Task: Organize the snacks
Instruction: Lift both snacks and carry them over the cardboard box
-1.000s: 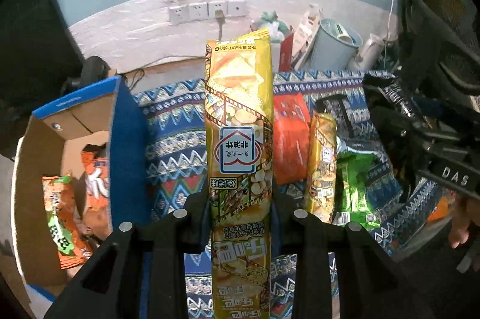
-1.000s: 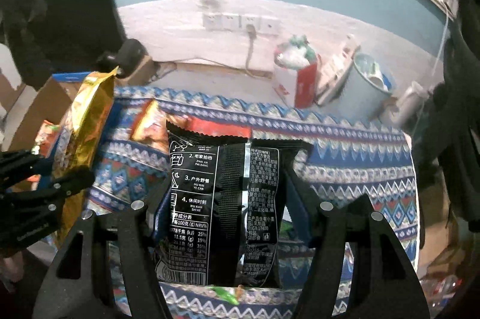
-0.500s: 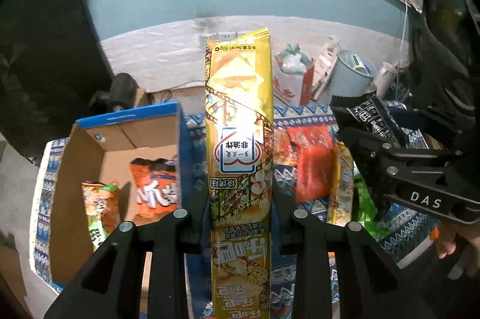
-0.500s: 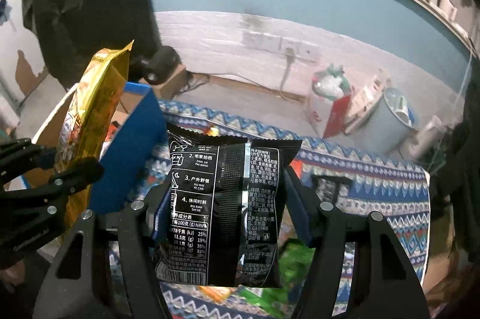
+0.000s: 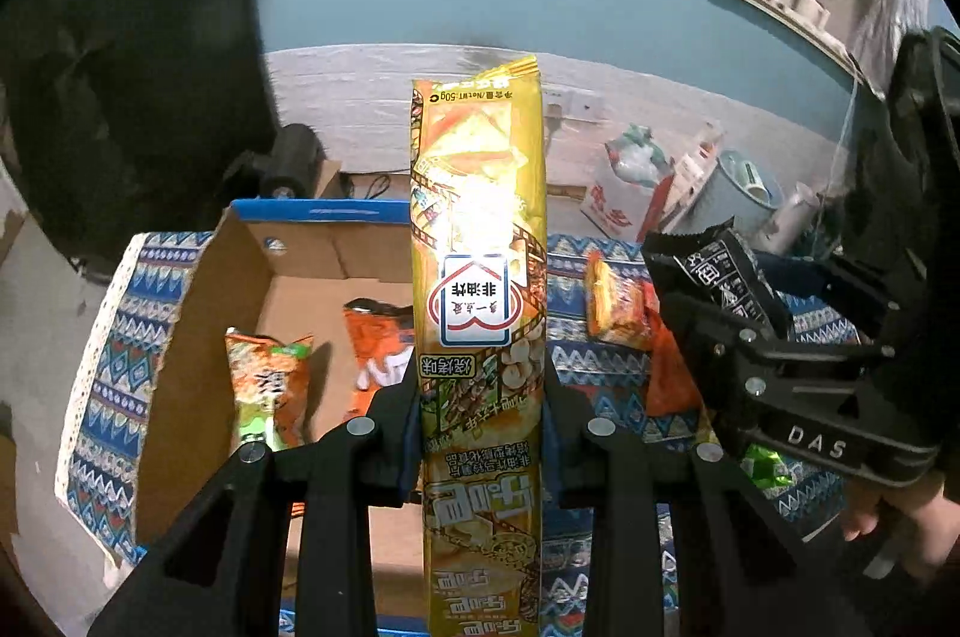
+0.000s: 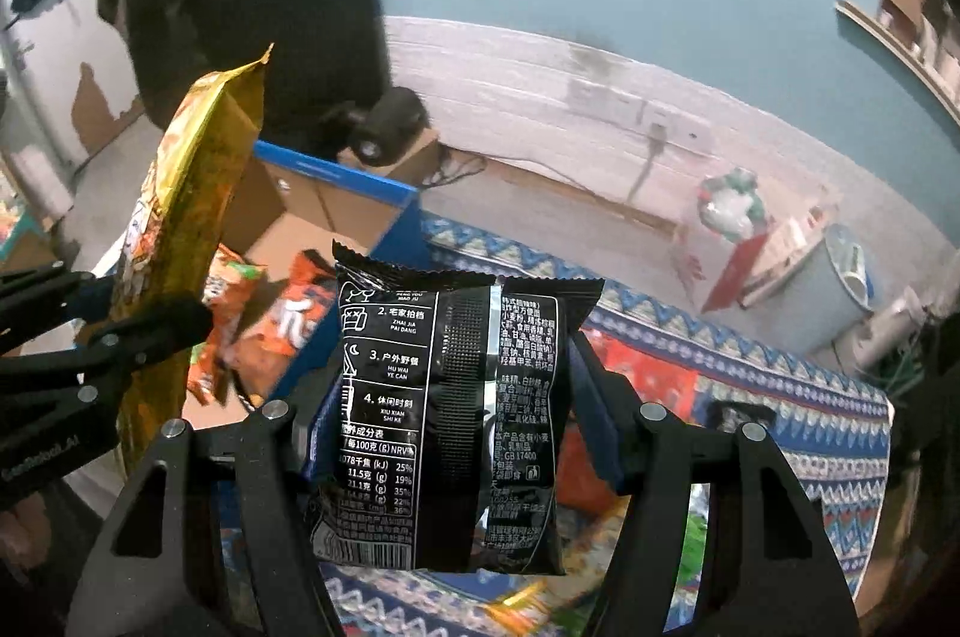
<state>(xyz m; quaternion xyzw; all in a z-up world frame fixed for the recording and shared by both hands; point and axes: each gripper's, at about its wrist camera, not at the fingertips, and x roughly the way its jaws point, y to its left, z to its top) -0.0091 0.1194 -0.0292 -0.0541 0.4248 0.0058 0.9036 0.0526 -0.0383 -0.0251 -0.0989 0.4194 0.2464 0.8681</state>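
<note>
My left gripper point(image 5: 480, 397) is shut on a tall yellow snack pack point(image 5: 478, 277), held upright above the open cardboard box point(image 5: 240, 241); it also shows in the right wrist view point(image 6: 180, 229). My right gripper point(image 6: 450, 397) is shut on a black snack packet point(image 6: 450, 415), held just right of the box; it shows in the left wrist view point(image 5: 714, 271) too. Inside the box lie an orange-green packet point(image 5: 267, 385) and an orange packet point(image 5: 378, 349).
A patterned blue cloth point(image 5: 600, 355) covers the table, with orange point(image 5: 615, 304), red point(image 6: 648, 367) and green point(image 5: 762, 463) snack packets to the right of the box. Beyond the table stand a pale bucket point(image 6: 828, 277), a red-white carton point(image 5: 618, 205) and wall sockets point(image 6: 630, 109).
Both grippers have moved left with their packets. The box has come from the left edge to under the left gripper, and its inside now shows more fully.
</note>
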